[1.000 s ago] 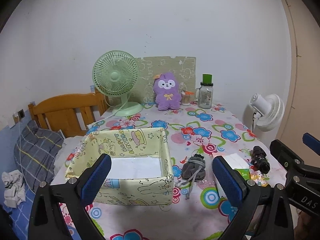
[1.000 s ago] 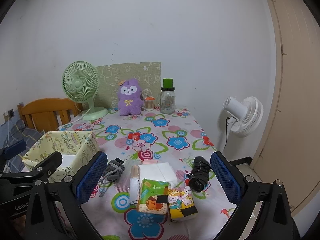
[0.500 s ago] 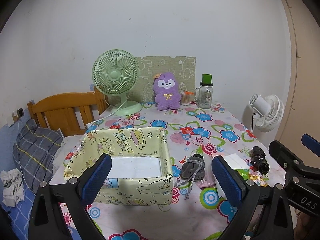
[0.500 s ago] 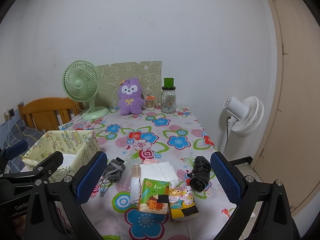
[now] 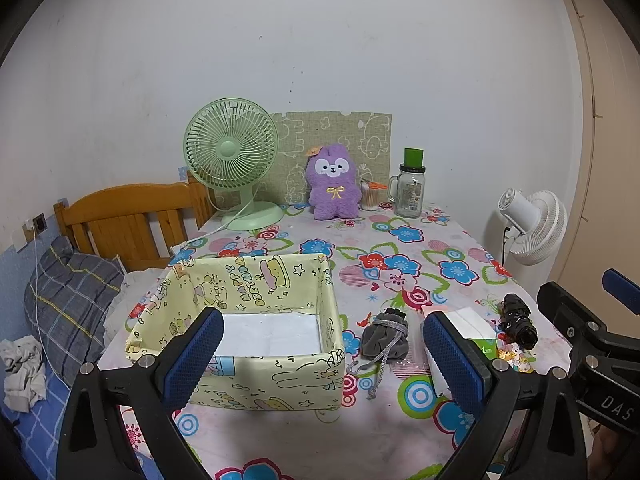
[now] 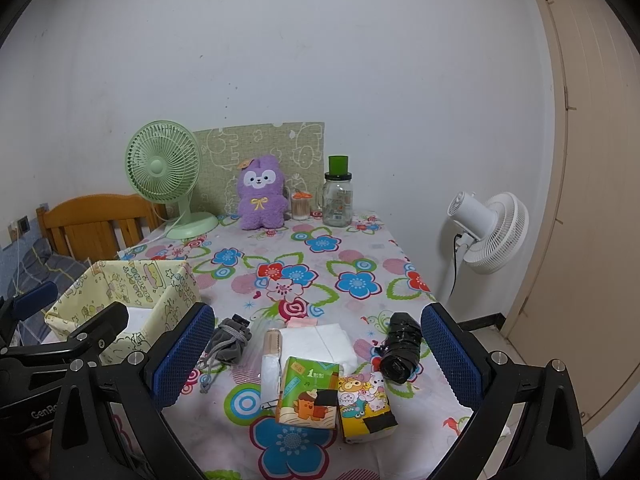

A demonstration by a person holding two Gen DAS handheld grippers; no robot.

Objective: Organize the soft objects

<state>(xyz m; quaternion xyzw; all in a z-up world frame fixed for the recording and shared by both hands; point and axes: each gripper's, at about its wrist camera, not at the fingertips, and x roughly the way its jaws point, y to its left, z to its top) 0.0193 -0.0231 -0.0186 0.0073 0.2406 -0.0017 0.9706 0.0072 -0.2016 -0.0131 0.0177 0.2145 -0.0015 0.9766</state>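
Grippers: left gripper (image 5: 324,354) and right gripper (image 6: 318,356), both spread wide, holding nothing, above near table edge. Yellow box (image 5: 256,384) under left, white-lined. Grey drawstring pouch (image 6: 230,342) just right of box. Tissue packs (image 6: 308,394), black bundle (image 6: 400,346) beside. Purple plush (image 6: 262,192) at far edge.
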